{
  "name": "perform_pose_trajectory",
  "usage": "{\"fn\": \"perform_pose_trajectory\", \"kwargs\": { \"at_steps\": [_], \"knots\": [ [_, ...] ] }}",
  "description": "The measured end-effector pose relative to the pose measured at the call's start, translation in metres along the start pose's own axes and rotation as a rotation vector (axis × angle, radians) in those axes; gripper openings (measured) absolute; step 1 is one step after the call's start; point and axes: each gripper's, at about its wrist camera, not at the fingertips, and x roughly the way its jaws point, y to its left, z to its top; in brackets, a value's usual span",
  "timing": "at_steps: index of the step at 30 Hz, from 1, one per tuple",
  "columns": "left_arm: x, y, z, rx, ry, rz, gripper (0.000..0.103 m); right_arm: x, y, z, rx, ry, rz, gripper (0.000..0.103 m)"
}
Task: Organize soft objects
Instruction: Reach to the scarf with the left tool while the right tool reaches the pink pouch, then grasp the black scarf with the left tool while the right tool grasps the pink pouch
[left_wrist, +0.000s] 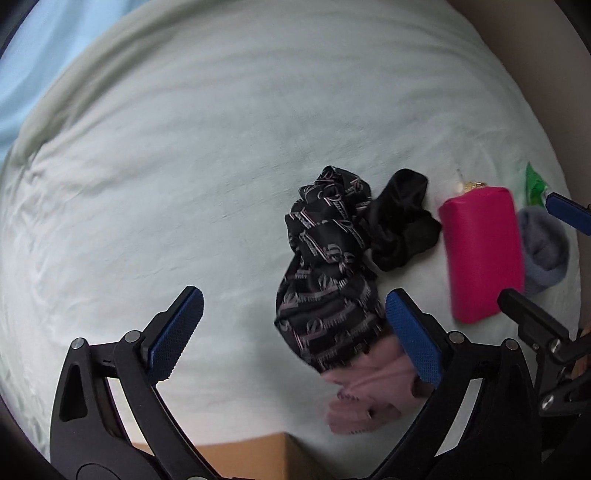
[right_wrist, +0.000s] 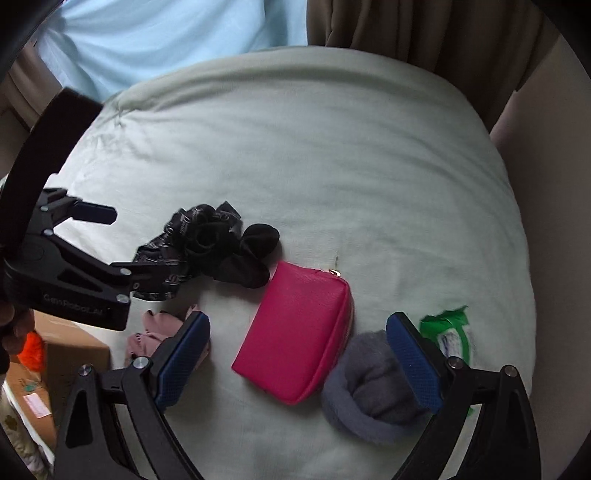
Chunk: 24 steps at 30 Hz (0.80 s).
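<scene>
**Left wrist view: both jaws wide and empty over the pile, a few ways this could go sideways**

Left wrist view has my left gripper pointing pretty much straight down at the bed, jaws spread wide with nothing in them. The patterned black scarf is bunched up just inside my right-hand pad, and the pink fabric piece pokes out from under it, right against that pad. My worry: if I close here I'd likely pinch the scarf and the pink thing together, since they overlap. The black scrunchie touches the scarf's far end too, so a lift could drag it along.

My right gripper is angled steeply down, not quite vertical, jaws also wide and holding nothing. The magenta zip pouch sits between the pads, and the rolled grey sock is tucked against the inner face of one pad, touching the pouch's corner. Closing now might catch both, or just shove the sock sideways. The green packet lies just outside that pad.

Other thing: my two grippers are close together, so they could bump if both go in at once. There's a cardboard box off the bed's edge; can't tell if that's where the stuff goes.
</scene>
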Motion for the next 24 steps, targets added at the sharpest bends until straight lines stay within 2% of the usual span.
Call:
{"fn": "perform_pose_trajectory", "kwargs": {
  "at_steps": [4, 8, 11, 13, 15, 17, 24],
  "knots": [
    [0.023, 0.006, 0.007, 0.000, 0.033, -0.042, 0.094, 0.026, 0.007, 0.002, -0.036, 0.029, -0.024, 0.095],
    [0.035, 0.005, 0.012, 0.013, 0.033, -0.068, 0.089, 0.048, 0.014, 0.001, -0.078, 0.065, -0.116, 0.095],
    [0.040, 0.004, 0.018, 0.016, 0.027, -0.080, 0.077, 0.059, 0.020, -0.002, -0.100, 0.086, -0.127, 0.081],
    [0.040, 0.003, 0.021, 0.015, 0.009, -0.077, 0.070, 0.063, 0.023, -0.004, -0.107, 0.088, -0.131, 0.079],
    [0.038, 0.002, 0.022, 0.016, -0.013, -0.083, 0.048, 0.063, 0.023, -0.005, -0.107, 0.082, -0.134, 0.073],
    [0.035, 0.004, 0.023, 0.016, -0.030, -0.106, 0.031, 0.062, 0.022, -0.005, -0.103, 0.078, -0.132, 0.068],
    [0.028, 0.009, 0.018, -0.026, -0.031, -0.144, 0.028, 0.057, 0.013, -0.006, -0.075, 0.062, -0.093, 0.054]
  ]
}}
